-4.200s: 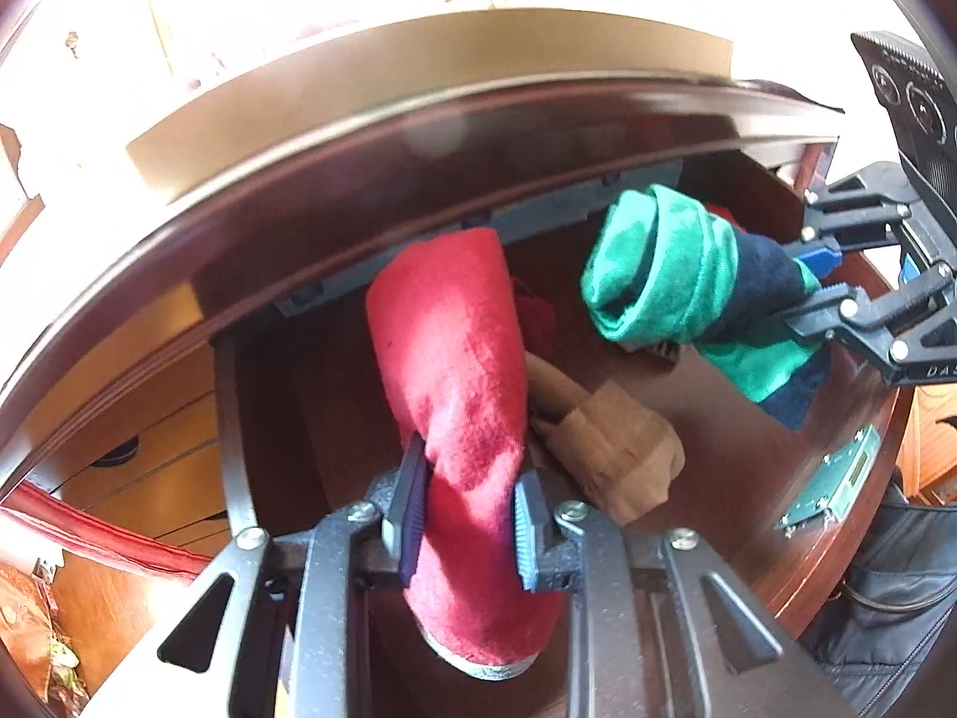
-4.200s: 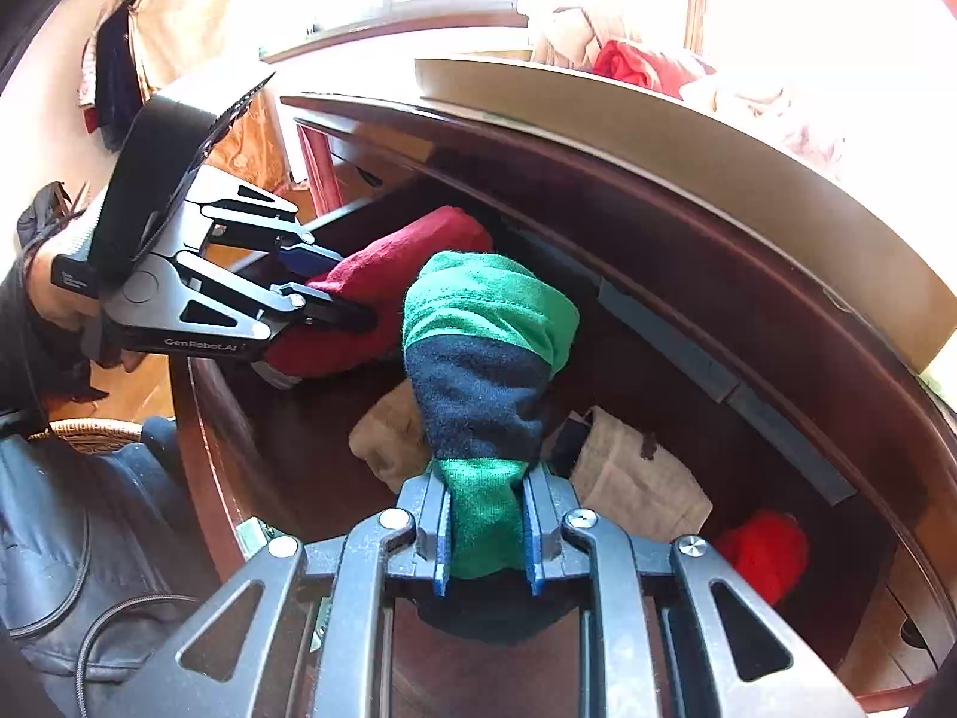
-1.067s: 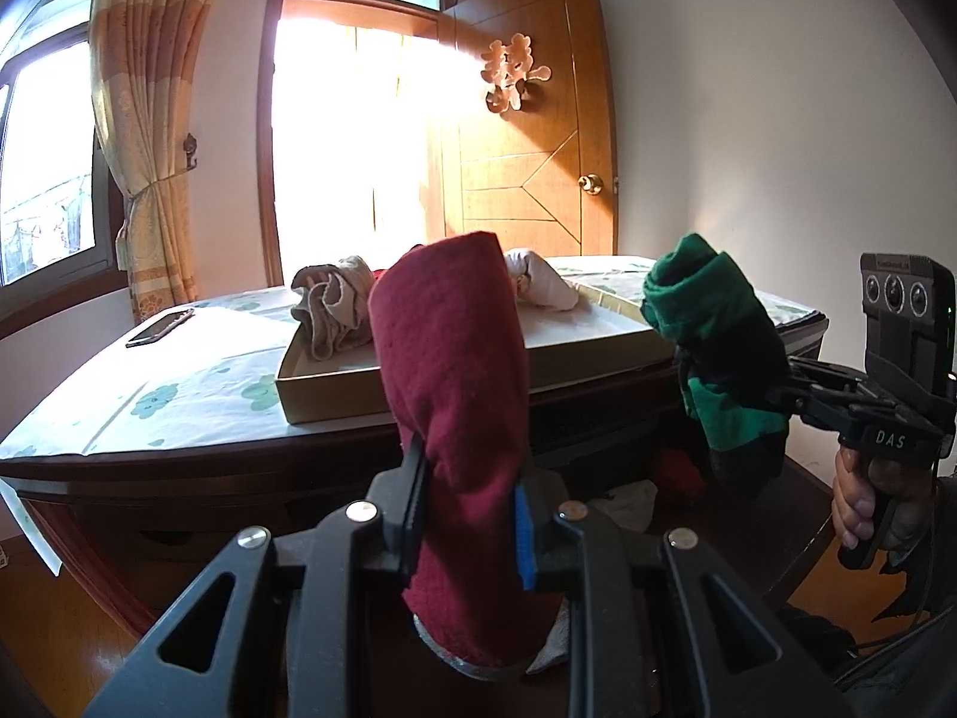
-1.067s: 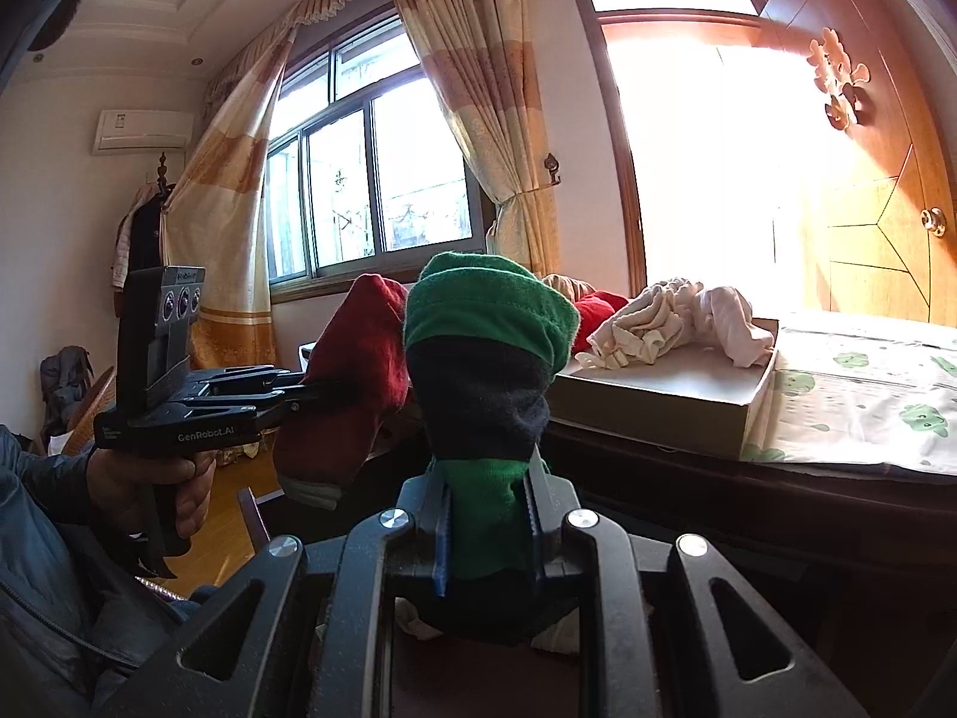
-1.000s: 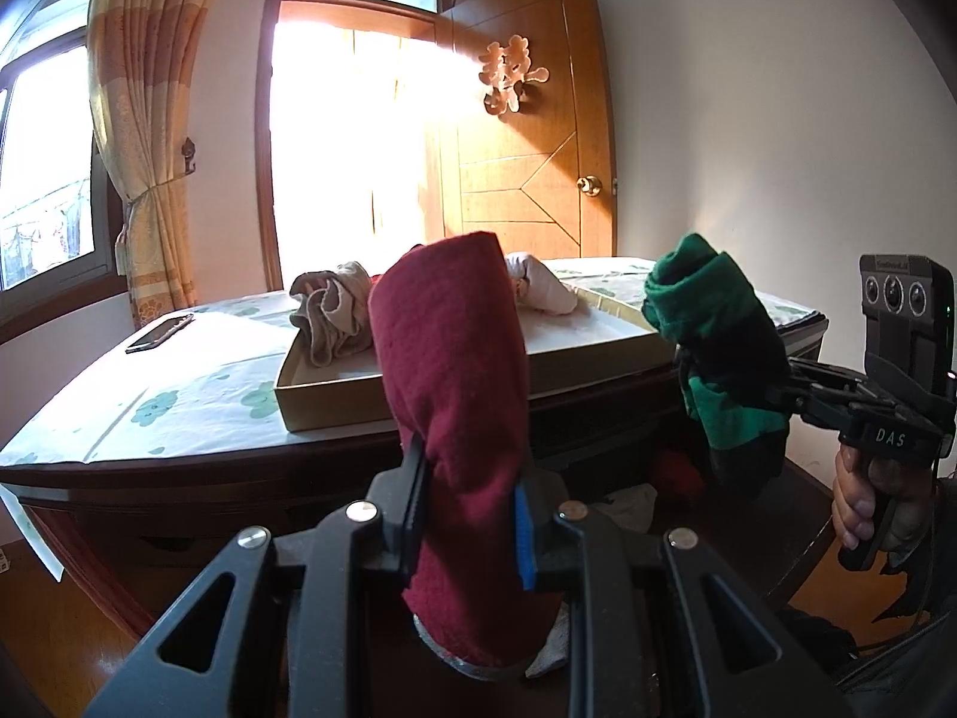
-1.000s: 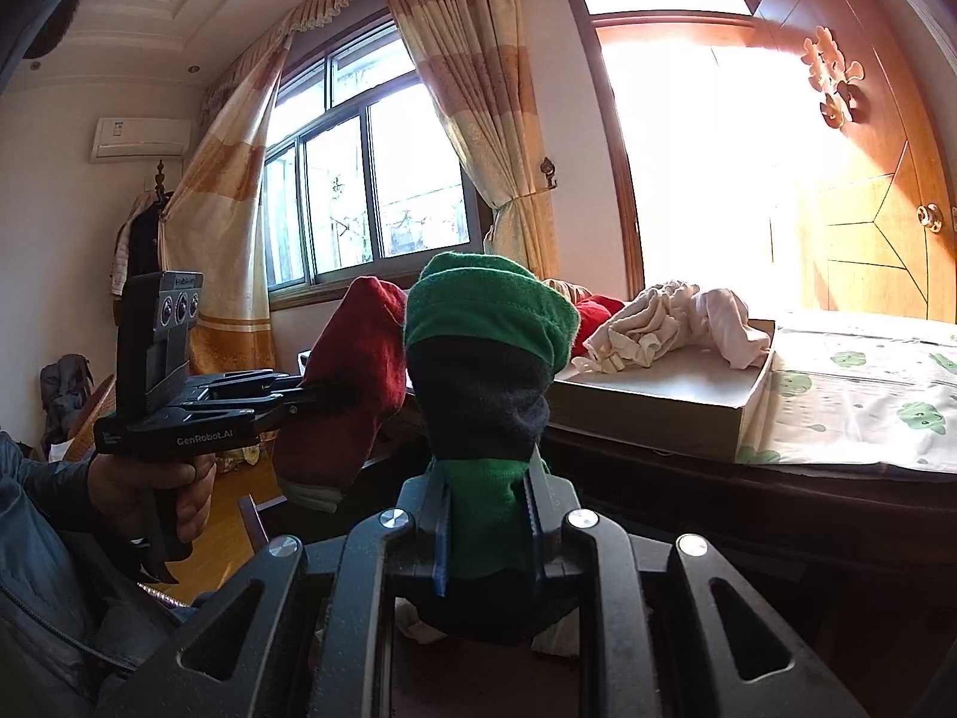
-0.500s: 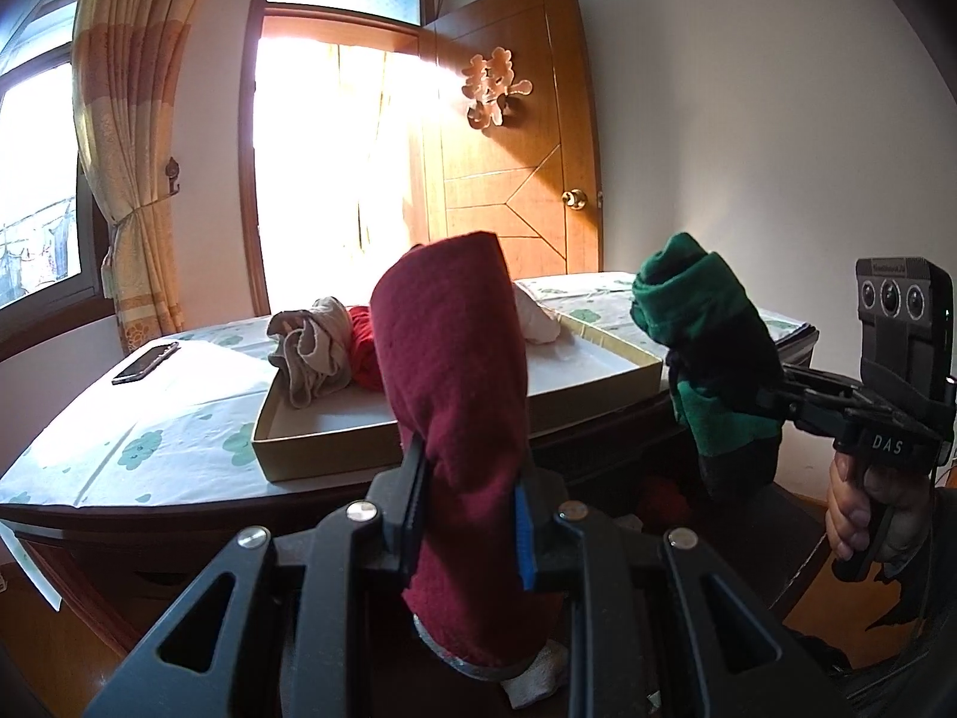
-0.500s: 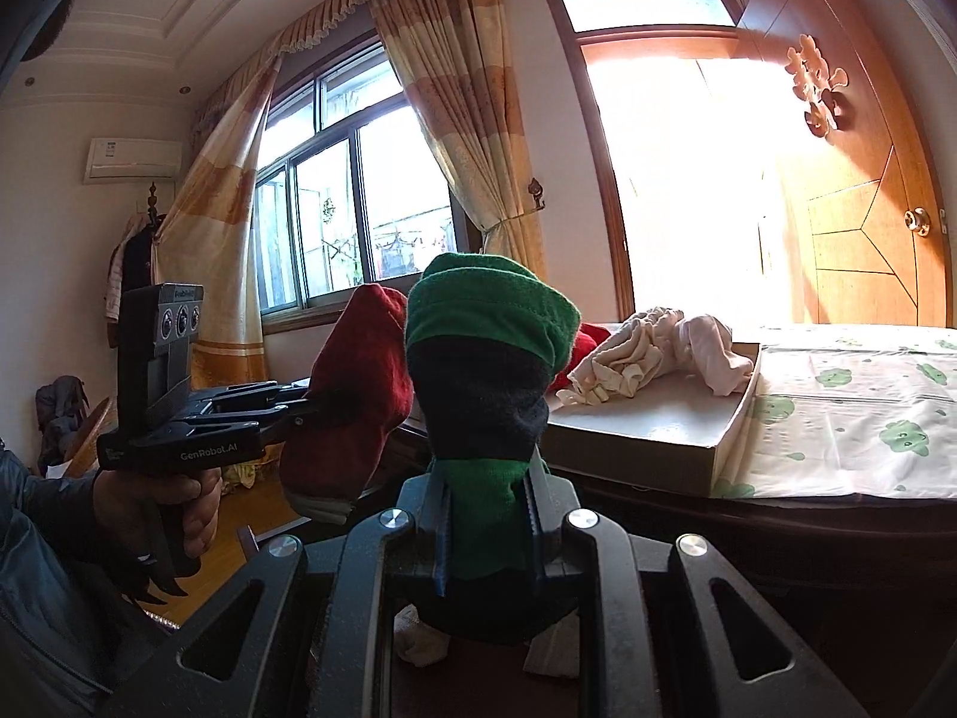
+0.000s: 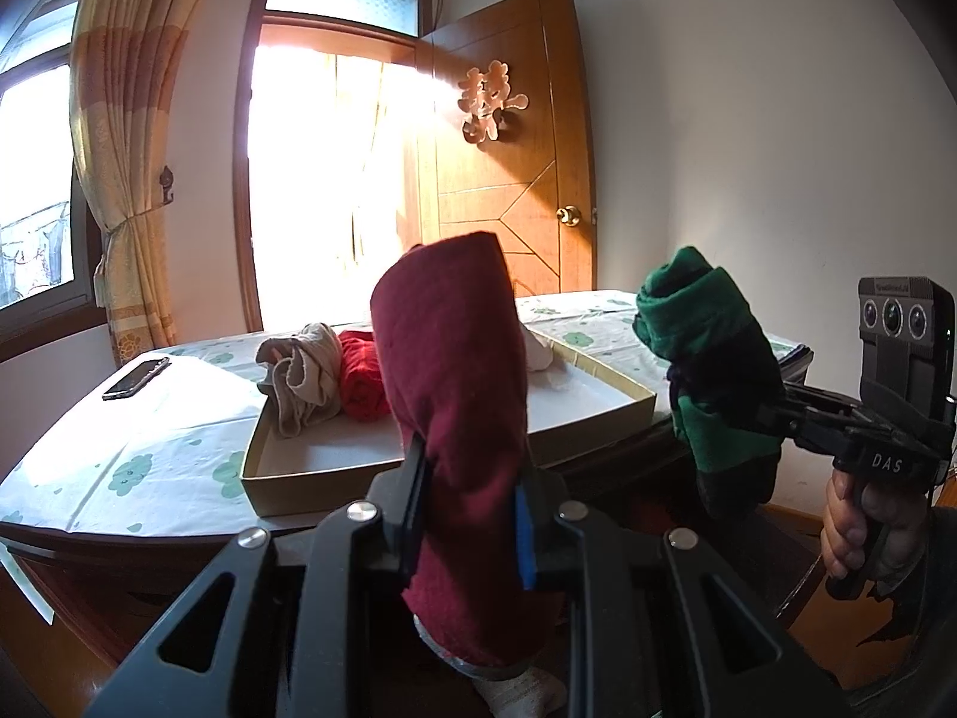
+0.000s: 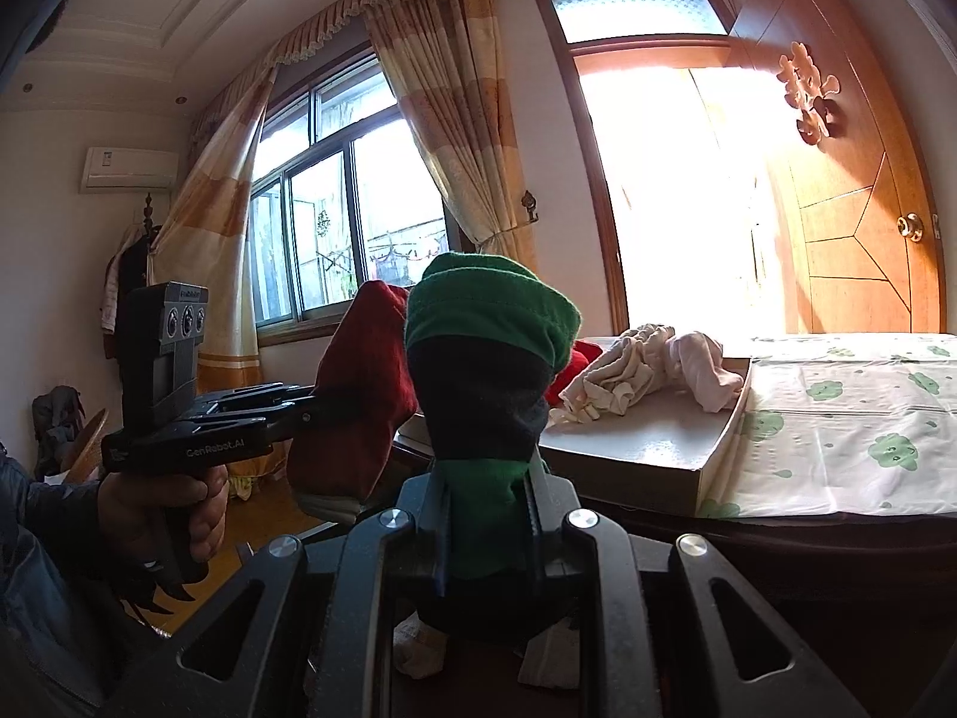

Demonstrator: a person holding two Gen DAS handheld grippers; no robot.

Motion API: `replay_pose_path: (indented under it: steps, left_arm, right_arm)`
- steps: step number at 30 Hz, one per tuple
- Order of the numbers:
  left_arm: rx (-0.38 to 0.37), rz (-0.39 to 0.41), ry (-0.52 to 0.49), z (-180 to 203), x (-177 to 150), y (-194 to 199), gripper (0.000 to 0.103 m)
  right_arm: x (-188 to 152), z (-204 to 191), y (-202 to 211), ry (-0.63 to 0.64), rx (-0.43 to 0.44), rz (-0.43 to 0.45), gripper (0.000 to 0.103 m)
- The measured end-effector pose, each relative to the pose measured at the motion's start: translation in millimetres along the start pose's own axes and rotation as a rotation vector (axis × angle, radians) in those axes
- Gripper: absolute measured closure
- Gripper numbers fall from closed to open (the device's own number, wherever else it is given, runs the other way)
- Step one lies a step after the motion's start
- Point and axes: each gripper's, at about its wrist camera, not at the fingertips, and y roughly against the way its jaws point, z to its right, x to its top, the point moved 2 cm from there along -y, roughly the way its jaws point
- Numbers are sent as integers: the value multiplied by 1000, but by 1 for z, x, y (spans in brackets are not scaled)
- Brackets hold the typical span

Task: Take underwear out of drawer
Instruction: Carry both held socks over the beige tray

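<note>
My left gripper (image 9: 469, 502) is shut on a rolled dark red underwear (image 9: 457, 395) and holds it up in front of the desk, at tabletop height. My right gripper (image 10: 484, 523) is shut on a rolled green and navy underwear (image 10: 487, 371). Each shows in the other view: the green roll (image 9: 715, 383) at the right, the red roll (image 10: 365, 395) at the left. A shallow cardboard box (image 9: 311, 481) on the desk holds beige and red underwear (image 9: 326, 377). The drawer is below, mostly hidden; pale cloth (image 10: 418, 652) shows under the right gripper.
The desk top has a white cloth with green prints (image 10: 849, 419). A phone (image 9: 136, 378) lies at its far left. A wooden door (image 9: 514, 179) and a bright doorway stand behind. A curtained window (image 10: 335, 203) is to the left.
Both grippers have risen out of the drawer with their rolls and kept rising over the last second. The box's inside now shows from above. Both grips are unchanged.
</note>
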Motion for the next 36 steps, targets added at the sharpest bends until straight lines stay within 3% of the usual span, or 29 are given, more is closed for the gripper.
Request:
replay_pose_path:
  steps: [15, 36]
  left_arm:
    - [-21, 12, -25, 6, 21, -12, 81]
    - [-76, -56, 12, -3, 43, -52, 81]
  right_arm:
    - [19, 8, 4, 1, -44, 13, 82]
    - [41, 30, -16, -9, -90, -34, 82]
